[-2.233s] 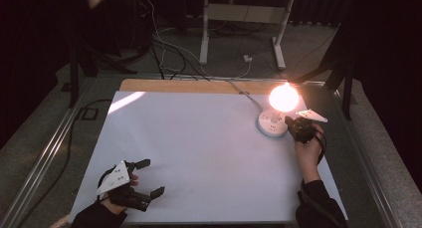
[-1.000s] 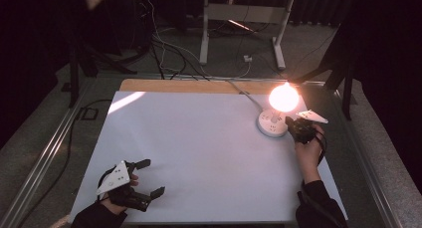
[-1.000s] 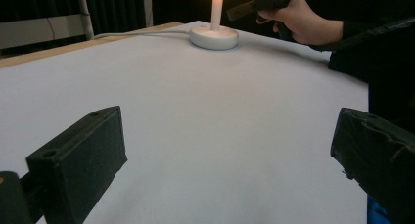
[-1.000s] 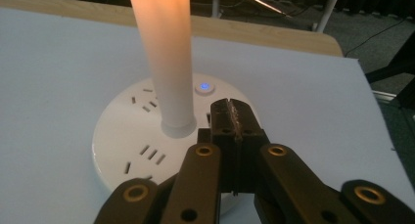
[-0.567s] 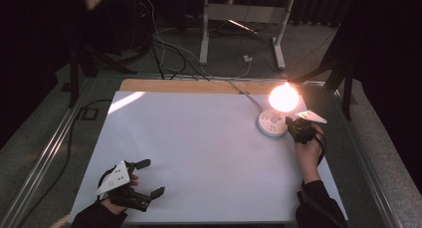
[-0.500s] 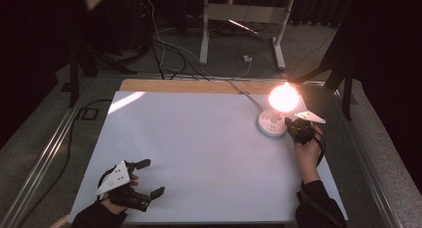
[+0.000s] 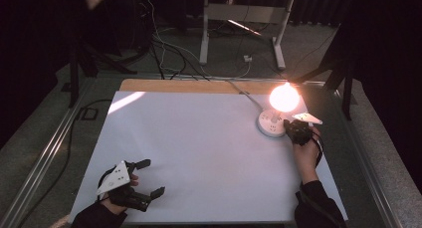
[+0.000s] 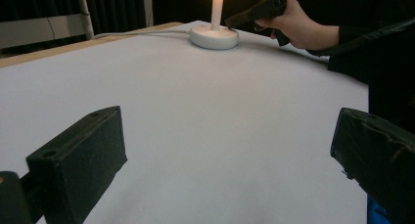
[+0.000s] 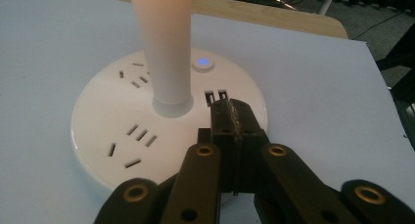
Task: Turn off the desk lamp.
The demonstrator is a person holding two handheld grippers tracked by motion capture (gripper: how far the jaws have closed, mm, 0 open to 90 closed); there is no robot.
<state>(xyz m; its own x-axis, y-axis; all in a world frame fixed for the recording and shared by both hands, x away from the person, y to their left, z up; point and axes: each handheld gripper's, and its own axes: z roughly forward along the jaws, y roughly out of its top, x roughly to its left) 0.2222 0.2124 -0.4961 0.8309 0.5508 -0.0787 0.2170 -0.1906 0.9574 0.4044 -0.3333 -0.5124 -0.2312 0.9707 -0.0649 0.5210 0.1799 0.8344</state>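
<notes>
Left gripper (image 7: 141, 178): at 7 o'clock on the white table (image 7: 199, 153), nearest me — jaws spread wide, nothing between them, resting idle.
Right gripper (image 9: 234, 117): at 2 o'clock, jaws pressed together with nothing held, tips over the lamp base (image 9: 122, 136), close by the twin slots and short of the blue-lit button (image 9: 203, 63).
Lamp (image 7: 283, 97): far right of the table at 2 o'clock, lit, its cord (image 7: 244, 92) running off the far edge.
Handling: I judge the round base rigid, smooth plastic, likely slippery; the upright stem (image 9: 164, 43) is the natural place to hold — the glowing head may be fragile.
Writing: no brand or label I can read.
</notes>
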